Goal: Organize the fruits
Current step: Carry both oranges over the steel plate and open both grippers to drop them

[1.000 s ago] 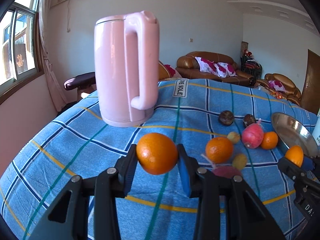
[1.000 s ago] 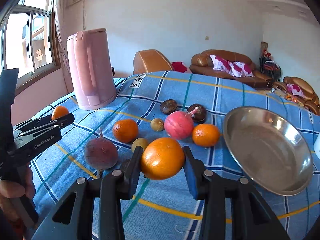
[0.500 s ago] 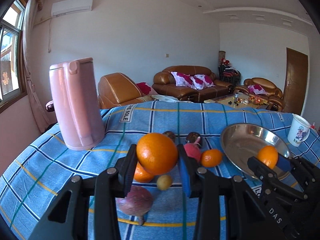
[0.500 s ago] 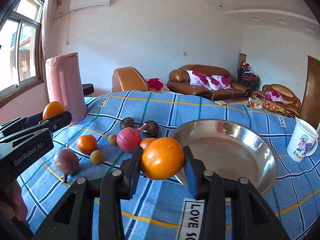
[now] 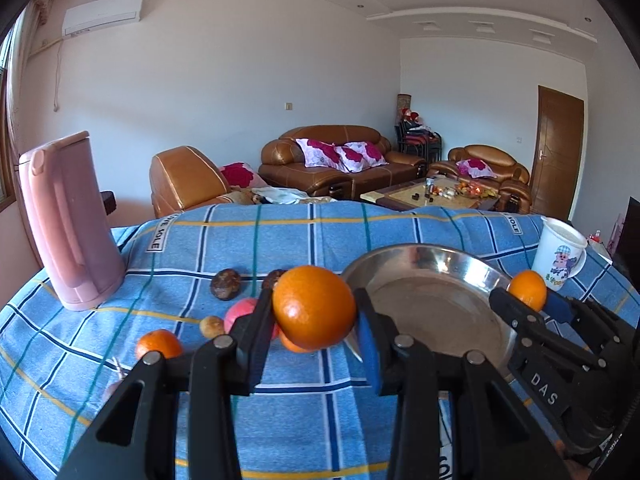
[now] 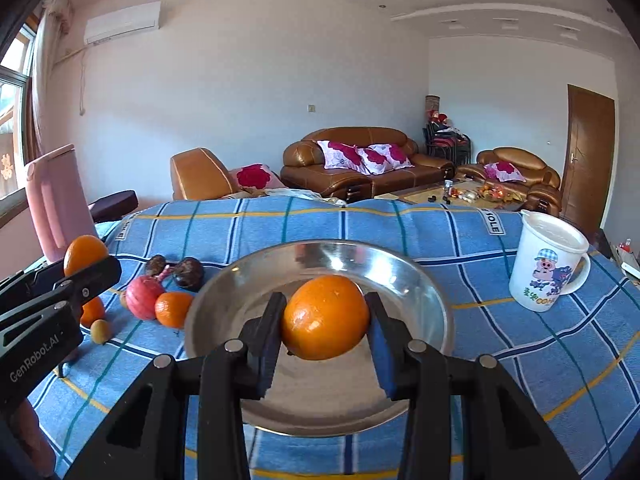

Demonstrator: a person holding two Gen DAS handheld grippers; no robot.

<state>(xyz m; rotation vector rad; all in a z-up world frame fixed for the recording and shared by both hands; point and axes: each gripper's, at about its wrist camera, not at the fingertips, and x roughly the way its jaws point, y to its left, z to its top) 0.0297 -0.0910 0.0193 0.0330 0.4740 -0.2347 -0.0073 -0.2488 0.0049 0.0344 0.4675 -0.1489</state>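
A blue plaid cloth (image 6: 500,344) covers the table, and on it sits a wide steel bowl (image 6: 404,272), holding nothing on its own floor. To its left, on the cloth, lie loose fruits: a pink-red one (image 6: 144,296), a small orange (image 6: 173,309), two dark brown ones (image 6: 188,274) and a small yellow one (image 6: 100,330). A pink kettle (image 5: 70,224) stands at the far left and a white cartoon mug (image 6: 550,262) to the right of the bowl.

The right gripper (image 6: 325,320) is clamped on an orange (image 6: 325,316), pinched squarely between its two pads and held over the middle of the bowl. The left gripper (image 5: 314,314) is likewise closed on a second orange (image 5: 314,306), which hangs above the cloth at the bowl's left rim.

Half a second ago the right orange was only at the bowl's near-left edge, and the left one was over the loose fruits, farther from the bowl.

Both oranges are nearly round, so no long axis or pointing direction can be told.
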